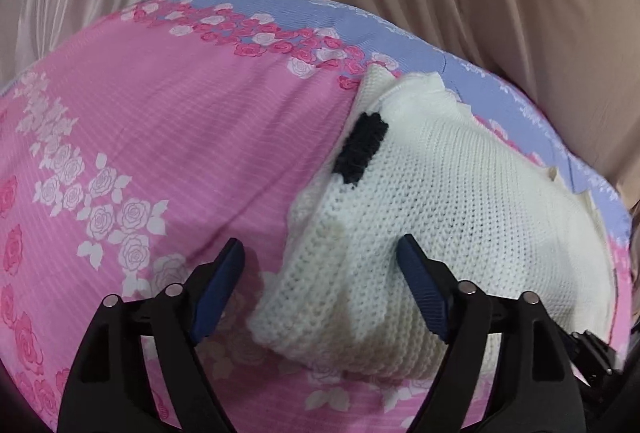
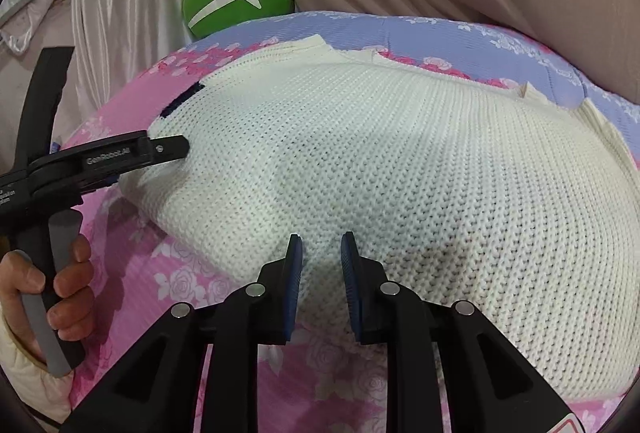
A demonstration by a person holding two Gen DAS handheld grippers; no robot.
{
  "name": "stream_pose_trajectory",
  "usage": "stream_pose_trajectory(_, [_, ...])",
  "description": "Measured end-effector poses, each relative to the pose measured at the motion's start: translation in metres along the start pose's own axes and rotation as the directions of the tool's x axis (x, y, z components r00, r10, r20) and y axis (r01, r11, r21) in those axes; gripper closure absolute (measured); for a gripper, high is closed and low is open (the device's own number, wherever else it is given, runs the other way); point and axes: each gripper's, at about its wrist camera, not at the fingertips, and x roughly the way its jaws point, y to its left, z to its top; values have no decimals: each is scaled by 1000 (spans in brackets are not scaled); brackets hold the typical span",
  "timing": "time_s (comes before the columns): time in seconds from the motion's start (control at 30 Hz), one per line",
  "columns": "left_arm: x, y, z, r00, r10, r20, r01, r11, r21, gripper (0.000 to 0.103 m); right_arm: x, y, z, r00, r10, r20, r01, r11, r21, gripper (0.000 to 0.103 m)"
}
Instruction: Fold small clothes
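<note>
— Where's the sweater (image 2: 400,169)?

— Flat on the bed (image 1: 140,137), white knit, dark patch on its far edge. It lies right ahead of both grippers.

— Holding it?

— No. The left gripper (image 1: 320,253) stands wide apart, a folded corner between its pads, untouched. The right gripper (image 2: 320,245) is narrowly parted over the near hem, nothing pinched.

— How will it handle?

— Soft, floppy, probably light; the chunky knit should grip well but stretch and sag. I'd pinch the near hem at both corners, taking both layers.
</note>
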Motion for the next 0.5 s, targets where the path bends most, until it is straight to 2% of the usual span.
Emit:
stream_pose_trajectory(0.27, [5,-10,4,1000,24,12,-24,1000,19,21,2,-11,2,1000,26,16,-26,999,26,81])
stream_pose_trajectory(0.4, [6,-13,5,999,31,15,-32,999,25,19,-10,-18,0,997,9,75,-14,998,65,73])
stream_pose_trajectory(0.5, [7,-14,5,999,32,15,-33,999,28,17,-6,-22,1,998,11,57,-16,996,87,69])
